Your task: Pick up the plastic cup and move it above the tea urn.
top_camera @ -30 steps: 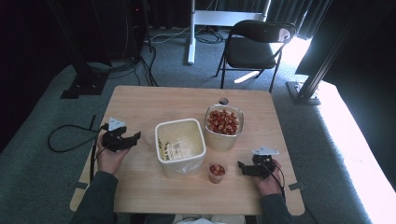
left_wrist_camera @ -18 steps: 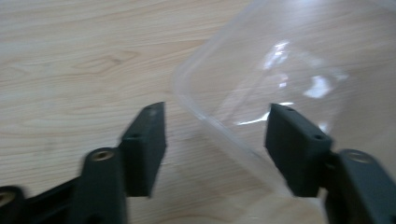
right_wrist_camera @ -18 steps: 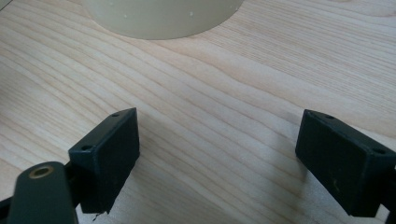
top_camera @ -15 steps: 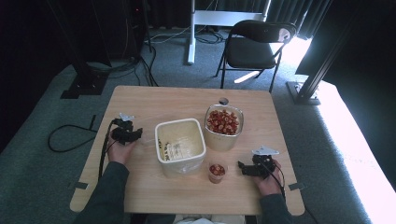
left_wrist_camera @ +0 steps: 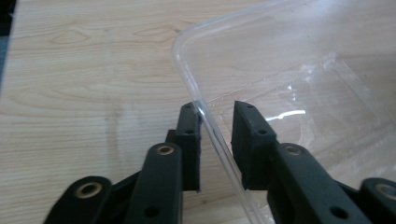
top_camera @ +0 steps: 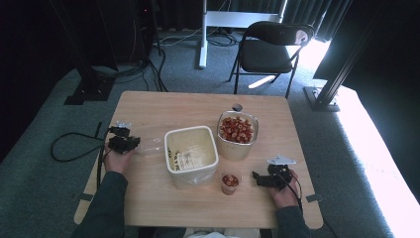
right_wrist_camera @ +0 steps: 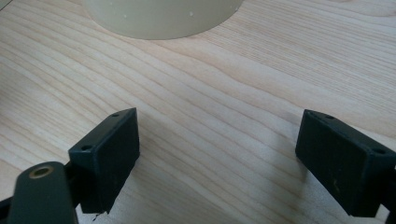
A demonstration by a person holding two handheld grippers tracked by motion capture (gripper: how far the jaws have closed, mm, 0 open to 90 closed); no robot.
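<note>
The left gripper (top_camera: pixel 130 144) sits at the left side of the worktop (top_camera: pixel 163 104), right at the edge of a clear lid (top_camera: pixel 148 147) lying flat on the wood just left of the tub (top_camera: pixel 191 153). In the left gripper view the lid (left_wrist_camera: pixel 299 93) has its rounded rim running straight between the jaws: the left gripper (left_wrist_camera: pixel 215 140) has one jaw outside the rim and one inside, with a narrow gap between them. One jaw looks like it's touching the rim, the other is just beside it, so it's more of a loose straddle than a real pinch; whether it truly grips can't be told.

The right gripper (top_camera: pixel 258 178) rests on the worktop near the front right, just right of a small cup (top_camera: pixel 230 182) with red bits in it. Its own view shows the right gripper (right_wrist_camera: pixel 219 154) with jaws spread wide over bare wood, nothing between them, and a pale round container base (right_wrist_camera: pixel 161 16) near the top edge.

Behind the cup, a jar (top_camera: pixel 237 134) full of red pieces stands right beside the tub, which has a plastic bag inside. A black chair (top_camera: pixel 270 49) stands on the floor past the worktop.
</note>
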